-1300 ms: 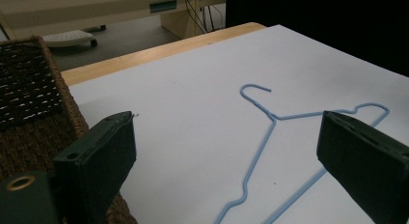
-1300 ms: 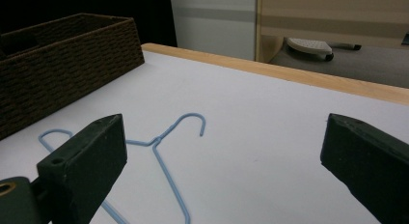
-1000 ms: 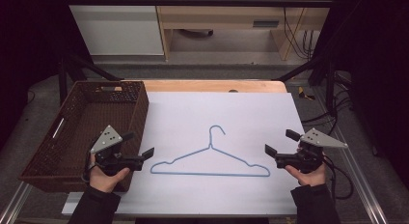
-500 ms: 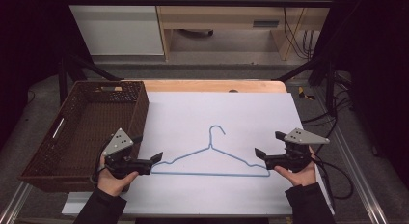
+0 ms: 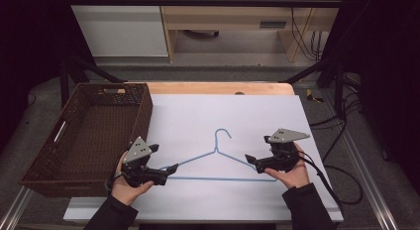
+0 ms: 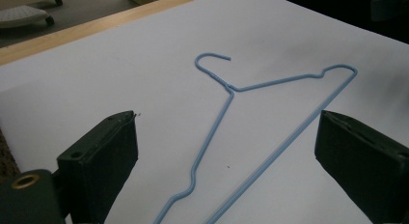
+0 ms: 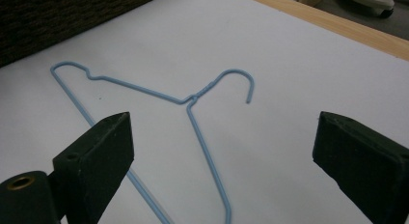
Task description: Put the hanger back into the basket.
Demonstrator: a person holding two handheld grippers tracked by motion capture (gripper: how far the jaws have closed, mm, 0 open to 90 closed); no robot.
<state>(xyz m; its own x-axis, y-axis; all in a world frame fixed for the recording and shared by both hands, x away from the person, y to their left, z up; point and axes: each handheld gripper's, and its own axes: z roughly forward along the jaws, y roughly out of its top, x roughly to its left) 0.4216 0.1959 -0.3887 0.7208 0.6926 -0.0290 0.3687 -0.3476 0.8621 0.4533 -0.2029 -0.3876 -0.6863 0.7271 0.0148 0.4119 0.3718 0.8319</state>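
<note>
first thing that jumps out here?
The blue wire hanger lying flat in the middle of the white sheet, hook pointing away from the person. A hand-held gripper sits at each end of it, the left one and the right one, both with jaws open and the wire running in between them. Next, the empty brown wicker basket at the sheet's left edge.

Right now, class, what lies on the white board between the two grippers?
In the high view, the blue wire hanger lies flat between the left gripper and the right gripper, one end toward each.
</note>
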